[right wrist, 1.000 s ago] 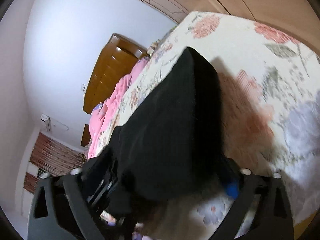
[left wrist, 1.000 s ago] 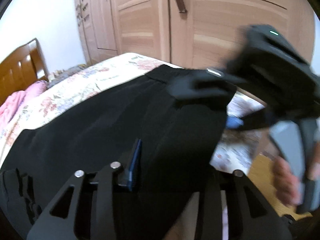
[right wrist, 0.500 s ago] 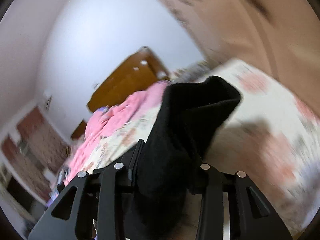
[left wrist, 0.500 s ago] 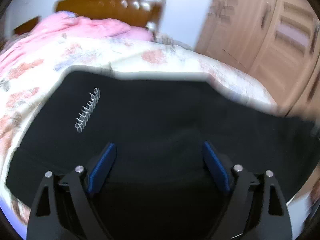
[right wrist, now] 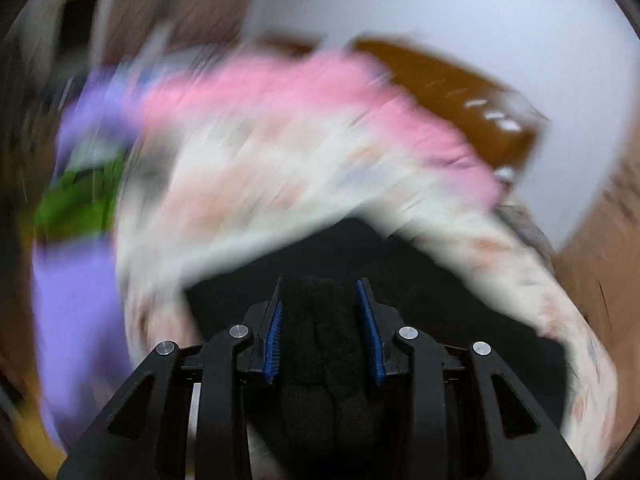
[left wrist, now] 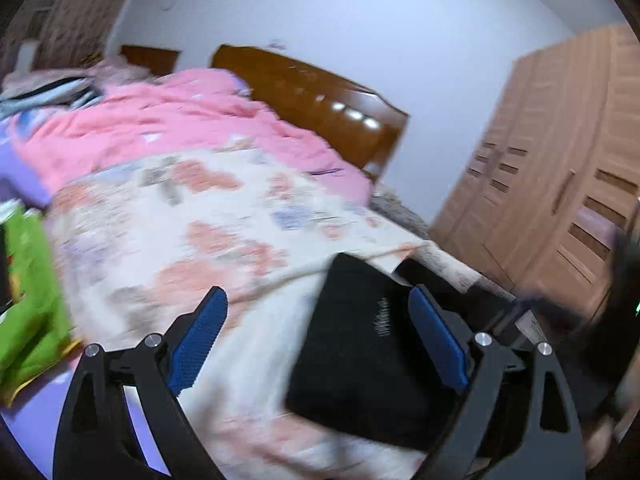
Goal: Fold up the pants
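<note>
Black pants (left wrist: 368, 344) lie folded on floral bedspread (left wrist: 224, 240).

I am looking into a home bedroom: a glossy brown wooden headboard (left wrist: 316, 104), rumpled pink quilt (left wrist: 168, 128), floral bedsheet (left wrist: 200, 232), light wooden wardrobe (left wrist: 560, 208).

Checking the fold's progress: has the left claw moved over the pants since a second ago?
Yes. The left claw, opening and empty, has swung off the pants toward the headboard.

Black pants (left wrist: 360, 344) on cream floral-print bedspread (left wrist: 224, 216) (pink and blue blooms), beside pink quilt (left wrist: 168, 120), brown headboard (left wrist: 320, 100).
</note>
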Available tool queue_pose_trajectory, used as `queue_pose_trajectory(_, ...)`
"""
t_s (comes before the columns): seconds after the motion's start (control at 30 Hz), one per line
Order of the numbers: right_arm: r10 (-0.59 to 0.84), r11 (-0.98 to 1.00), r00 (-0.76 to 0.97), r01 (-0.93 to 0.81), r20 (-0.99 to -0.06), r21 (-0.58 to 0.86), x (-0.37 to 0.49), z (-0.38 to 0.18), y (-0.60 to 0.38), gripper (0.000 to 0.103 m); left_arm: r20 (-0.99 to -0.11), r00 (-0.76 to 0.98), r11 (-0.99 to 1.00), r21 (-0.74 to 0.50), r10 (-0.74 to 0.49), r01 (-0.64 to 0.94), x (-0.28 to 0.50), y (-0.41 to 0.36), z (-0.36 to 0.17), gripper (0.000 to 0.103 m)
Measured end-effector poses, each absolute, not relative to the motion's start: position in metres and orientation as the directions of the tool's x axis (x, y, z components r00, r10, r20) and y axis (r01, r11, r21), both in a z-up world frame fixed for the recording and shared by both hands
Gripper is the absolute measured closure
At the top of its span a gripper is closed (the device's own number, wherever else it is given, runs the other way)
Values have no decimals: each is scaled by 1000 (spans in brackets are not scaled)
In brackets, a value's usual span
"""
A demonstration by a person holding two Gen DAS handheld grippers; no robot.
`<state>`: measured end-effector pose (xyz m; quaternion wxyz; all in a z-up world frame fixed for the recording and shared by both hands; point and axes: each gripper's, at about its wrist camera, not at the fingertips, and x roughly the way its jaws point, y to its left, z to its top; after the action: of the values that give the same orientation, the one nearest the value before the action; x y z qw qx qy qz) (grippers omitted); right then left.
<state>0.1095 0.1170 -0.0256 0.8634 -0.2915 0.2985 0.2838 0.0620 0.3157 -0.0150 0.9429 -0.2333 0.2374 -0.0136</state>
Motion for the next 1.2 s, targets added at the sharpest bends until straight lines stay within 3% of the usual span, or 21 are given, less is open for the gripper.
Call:
queue_pose_trajectory(0.03, 285, 624, 759, -611, -586, -487, 88, -41, 125, 61, -453, 880, 883, -459, -141, -95, 57, 326, -22, 11)
queue_pose_trajectory(0.1, 252, 568, 818, -557, -517, -606, 70, -48, 131, 52, -465, 872, 873, -477, -154, -101, 50, 339, -32, 11)
queue_pose_trajectory(0.17, 292, 551, 794, -595, -533, -585, 58, -36, 117, 22, -462, 868, 862, -500, -183, -84, 50, 345, -35, 11)
queue_pose_trajectory(0.2, 379, 547, 726, -675, -574, -494, 50, -23, 104, 20, -451, 867, 852, -520, -210, -65, 53, 345, -37, 11)
queue_pose_trajectory(0.27, 507, 588, 651, -741, -566, -326, 40, 5, 66, 20, -432, 860, 835, -551, -273, -12, 59, 339, -33, 11)
queue_pose_trajectory(0.33, 565, 620, 641, -745, -519, -247, 28, 22, 31, 18, -435, 838, 835, -548, -328, 43, 72, 324, -29, 11)
queue_pose_trajectory(0.43, 548, 716, 711, -671, -440, -194, 19, 46, -20, 15, -427, 754, 783, -596, -499, 180, 96, 300, -25, 10)
queue_pose_trajectory(0.53, 497, 798, 747, -593, -442, -105, 27, 52, -69, 15, -469, 641, 737, -634, -607, 234, 127, 274, -31, 10)
queue_pose_trajectory(0.67, 486, 855, 737, -512, -469, 82, 51, 43, -121, 15, -563, 504, 728, -648, -655, 223, 165, 247, -46, 10)
queue_pose_trajectory(0.83, 488, 869, 739, -461, -465, 179, 59, 26, -151, 15, -670, 366, 763, -578, -646, 289, 181, 212, -48, 3)
queue_pose_trajectory(0.9, 483, 873, 738, -443, -471, 202, 65, 14, -156, 15, -680, 350, 765, -563, -644, 313, 177, 205, -41, 17)
queue_pose_trajectory(1.03, 456, 889, 718, -393, -526, 236, 71, -5, -168, 15, -729, 334, 802, -531, -597, 275, 182, 204, -53, 28)
queue_pose_trajectory(1.13, 480, 873, 696, -435, -534, 218, 63, -10, -168, 15, -704, 355, 788, -536, -615, 303, 187, 205, -60, 22)
queue_pose_trajectory(1.2, 482, 864, 690, -475, -540, 164, 47, -14, -161, 15, -711, 350, 790, -516, -610, 331, 186, 194, -59, 6)
